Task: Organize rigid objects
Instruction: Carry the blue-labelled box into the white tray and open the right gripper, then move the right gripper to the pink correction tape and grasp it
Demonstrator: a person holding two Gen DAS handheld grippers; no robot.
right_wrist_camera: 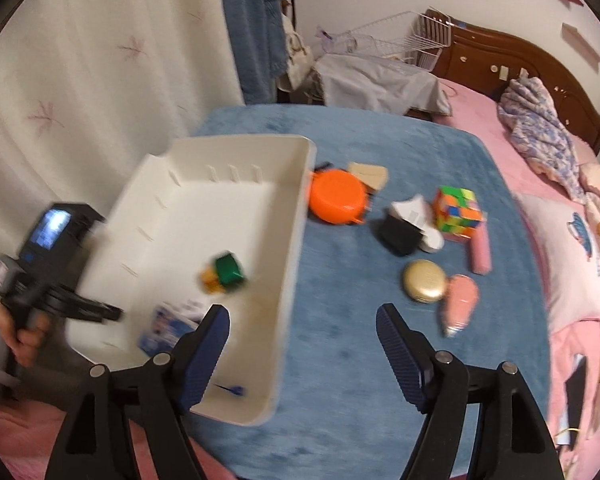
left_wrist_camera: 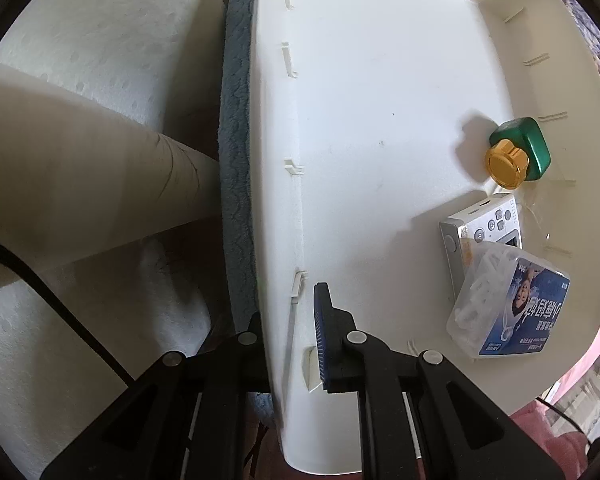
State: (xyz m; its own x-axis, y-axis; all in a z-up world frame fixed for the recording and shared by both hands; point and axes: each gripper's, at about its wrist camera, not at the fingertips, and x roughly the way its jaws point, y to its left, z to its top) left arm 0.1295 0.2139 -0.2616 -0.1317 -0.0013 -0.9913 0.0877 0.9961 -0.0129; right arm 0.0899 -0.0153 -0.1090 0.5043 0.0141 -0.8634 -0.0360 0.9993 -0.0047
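Tray [left_wrist_camera: 380, 100] wall between left tool [left_wrist_camera: 288, 344] fingers

Bare blue blanket [right_wrist_camera: 340, 320] ahead of right gripper [right_wrist_camera: 302, 350], white bin [right_wrist_camera: 296, 240] wall left, compact [right_wrist_camera: 425, 281] beyond.

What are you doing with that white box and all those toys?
A person is tidying small things into the white bin on the blue blanket. The left claw is clamped on the bin's side wall. The right claw hangs open and empty above the blanket. Inside the bin already are a green bottle with a gold cap, a silver camera and a clear box with a blue label. Waiting outside are an orange lid, a puzzle cube and a gold compact.
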